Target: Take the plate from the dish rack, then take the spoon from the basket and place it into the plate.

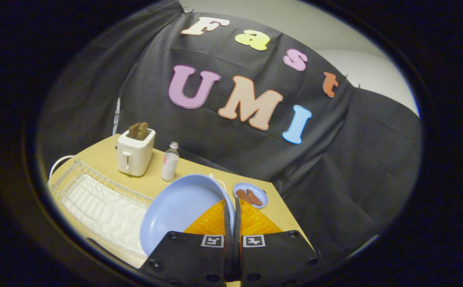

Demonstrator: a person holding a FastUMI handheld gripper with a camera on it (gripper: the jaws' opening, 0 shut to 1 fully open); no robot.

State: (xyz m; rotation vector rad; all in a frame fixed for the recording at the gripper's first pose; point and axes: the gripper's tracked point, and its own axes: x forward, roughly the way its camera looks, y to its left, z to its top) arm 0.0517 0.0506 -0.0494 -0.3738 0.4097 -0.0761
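One light-blue plate point(179, 211) hangs pinched by its rim between the closed jaws, lifted beside the white wire dish rack point(99, 203). It looks rigid, smooth and slippery — an edge grip could swivel. Open desk point(103, 157) lies near the toaster point(135, 153) and bottle point(170, 162).

The plate point(175, 209) looks smooth, matt blue plastic. The dish rack point(95, 199) is white-coated wire; the counter point(103, 159) is pale matt wood.
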